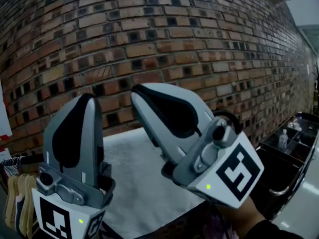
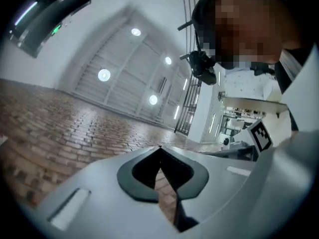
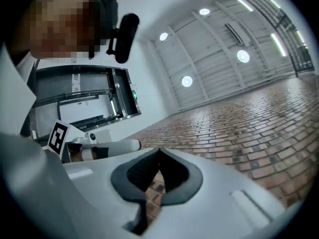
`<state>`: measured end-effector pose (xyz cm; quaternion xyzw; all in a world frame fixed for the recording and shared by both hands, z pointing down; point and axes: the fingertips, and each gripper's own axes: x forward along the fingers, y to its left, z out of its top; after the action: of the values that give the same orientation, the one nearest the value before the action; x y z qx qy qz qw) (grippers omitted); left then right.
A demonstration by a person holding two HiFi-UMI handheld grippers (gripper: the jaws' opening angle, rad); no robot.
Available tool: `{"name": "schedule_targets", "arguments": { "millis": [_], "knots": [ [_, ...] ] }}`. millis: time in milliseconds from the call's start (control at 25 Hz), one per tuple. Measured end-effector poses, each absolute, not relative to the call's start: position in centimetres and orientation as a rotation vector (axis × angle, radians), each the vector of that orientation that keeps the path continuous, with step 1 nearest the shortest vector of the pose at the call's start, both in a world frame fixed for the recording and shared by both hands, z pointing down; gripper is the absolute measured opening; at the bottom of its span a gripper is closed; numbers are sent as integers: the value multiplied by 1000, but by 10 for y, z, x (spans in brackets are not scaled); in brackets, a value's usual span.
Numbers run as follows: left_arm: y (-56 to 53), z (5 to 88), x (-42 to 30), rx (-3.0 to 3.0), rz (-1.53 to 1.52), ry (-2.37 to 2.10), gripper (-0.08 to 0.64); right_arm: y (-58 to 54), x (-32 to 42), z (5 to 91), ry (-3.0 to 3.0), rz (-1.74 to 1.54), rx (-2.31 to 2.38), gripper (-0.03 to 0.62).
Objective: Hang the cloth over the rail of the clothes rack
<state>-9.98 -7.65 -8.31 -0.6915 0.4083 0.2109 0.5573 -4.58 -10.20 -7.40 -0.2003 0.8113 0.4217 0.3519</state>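
In the head view, near centre, the left gripper and right gripper are seen raised side by side, tips toward the brick wall. The white cloth is spread below and beyond them, touched by neither; the rail under it cannot be made out. Hangers are noted near left. At far right, a dark open bin is recorded with one clear bottle standing in it; its other contents cannot be told. In the left gripper view, the jaws are pressed fully together on nothing. In the right gripper view, the same is found. Judgement: before any regrasp, both jaws should be opened, lowered to the cloth's near edge, and the drape kept even.
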Motion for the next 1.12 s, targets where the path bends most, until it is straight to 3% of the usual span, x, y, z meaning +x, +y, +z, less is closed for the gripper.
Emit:
{"name": "schedule_targets", "arguments": {
  "millis": [560, 760, 1120],
  "knots": [
    [-169, 205, -111, -2137, 379, 1449, 8, -186, -74, 222, 2561, 481, -923, 5],
    [-174, 274, -106, -2256, 271, 1519, 8, -192, -77, 275, 2624, 296, -956, 5],
    [-176, 296, -111, -2300, 318, 1585, 8, -186, -79, 300, 2664, 262, -959, 5]
  ]
}}
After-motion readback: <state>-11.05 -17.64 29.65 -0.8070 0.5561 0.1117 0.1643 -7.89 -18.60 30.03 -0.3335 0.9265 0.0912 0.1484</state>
